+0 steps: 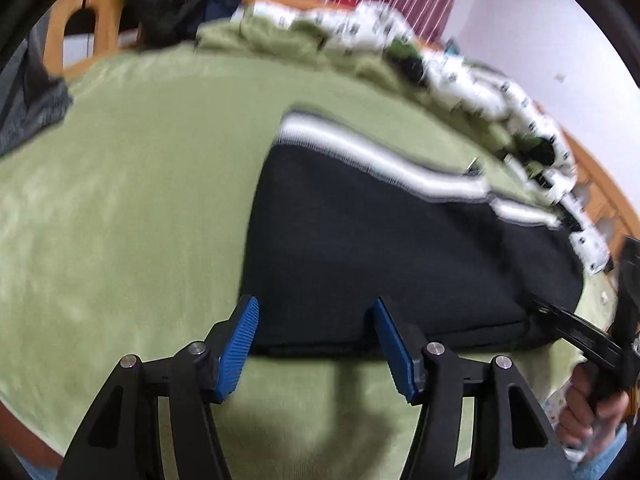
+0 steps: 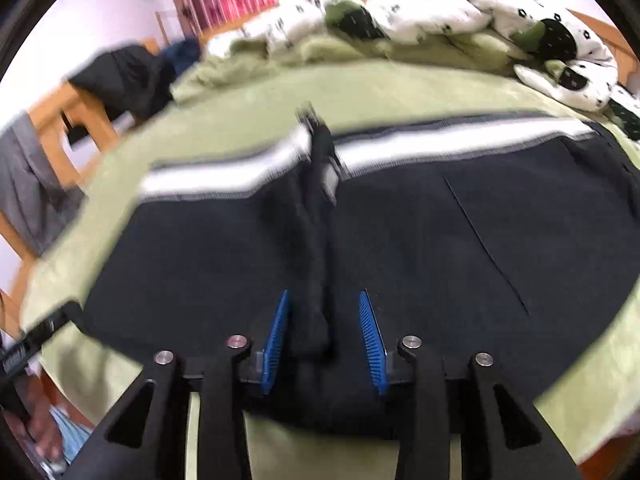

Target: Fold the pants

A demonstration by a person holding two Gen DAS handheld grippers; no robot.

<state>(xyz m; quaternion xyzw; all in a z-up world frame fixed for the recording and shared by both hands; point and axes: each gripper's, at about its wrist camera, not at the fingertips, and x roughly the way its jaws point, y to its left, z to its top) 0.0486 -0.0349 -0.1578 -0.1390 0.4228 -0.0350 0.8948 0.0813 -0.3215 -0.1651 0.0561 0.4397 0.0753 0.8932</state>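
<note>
The pants [image 2: 400, 240] are spread on the green-covered bed [image 1: 120, 200], dark cloth with a white striped waistband [image 2: 460, 138] turned toward the far side, where a crumpled quilt [image 2: 440, 12] is heaped. In the right wrist view the waistband is seen running left to right across the bed, and a raised fold of cloth runs from its middle straight back toward the camera; the legs are not shown, so the long axis cannot be told for certain. The right claw [image 2: 324, 336] is spread, its blue pads [image 2: 276, 340] set on either side of that fold, near it but apparently not gripping it. The left claw [image 1: 316, 344] is likewise spread, held at the near edge of the pants by their left end, with nothing between its pads. In the left wrist view the right hand [image 1: 588, 412] is seen at the bed's near right edge. Everything is blurred.
</note>
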